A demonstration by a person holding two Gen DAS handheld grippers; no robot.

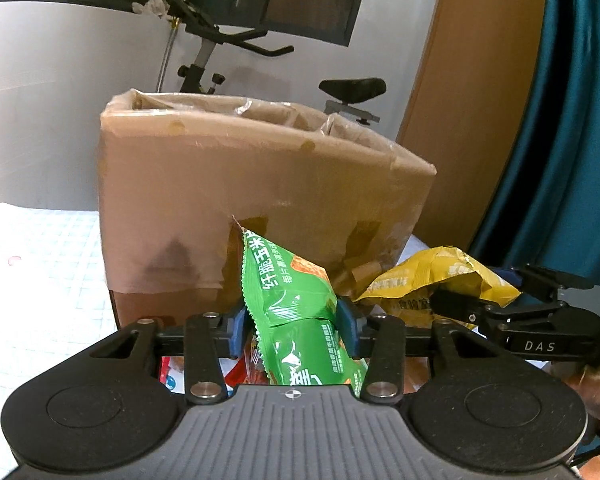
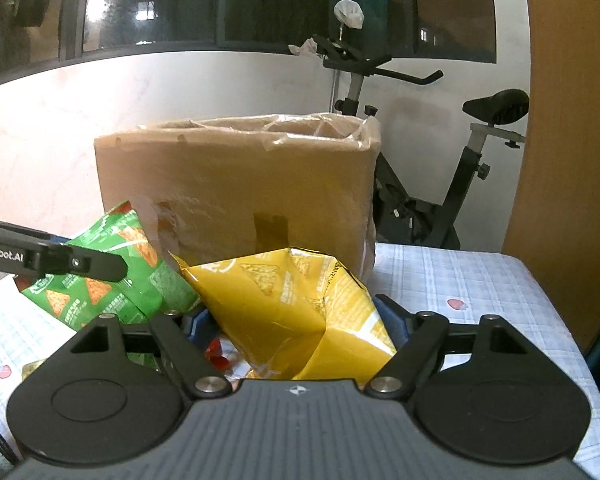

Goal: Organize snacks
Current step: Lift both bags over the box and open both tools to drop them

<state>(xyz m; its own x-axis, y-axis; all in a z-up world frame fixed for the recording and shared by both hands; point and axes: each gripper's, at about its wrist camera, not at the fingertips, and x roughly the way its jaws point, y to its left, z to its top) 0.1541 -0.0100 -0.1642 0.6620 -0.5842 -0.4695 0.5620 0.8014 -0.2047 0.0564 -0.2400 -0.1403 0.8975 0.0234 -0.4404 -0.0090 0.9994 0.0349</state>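
Left gripper [image 1: 296, 322] is clamping the green chip bag [image 1: 296, 300] between its blue pads, bag crumpled and sticking up in front of the cardboard box [image 1: 260, 184]. Right gripper [image 2: 296, 326] is gripping the yellow chip bag [image 2: 296, 308], just beside the green one. Both bags are sitting near the box's front wall, above the checked tablecloth [image 2: 480, 280]. Exercise bike [image 2: 440, 184] is standing behind.

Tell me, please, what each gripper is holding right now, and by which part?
The left gripper pinches the green snack bag across its crumpled middle. The right gripper clamps the yellow snack bag across its lower, creased body.
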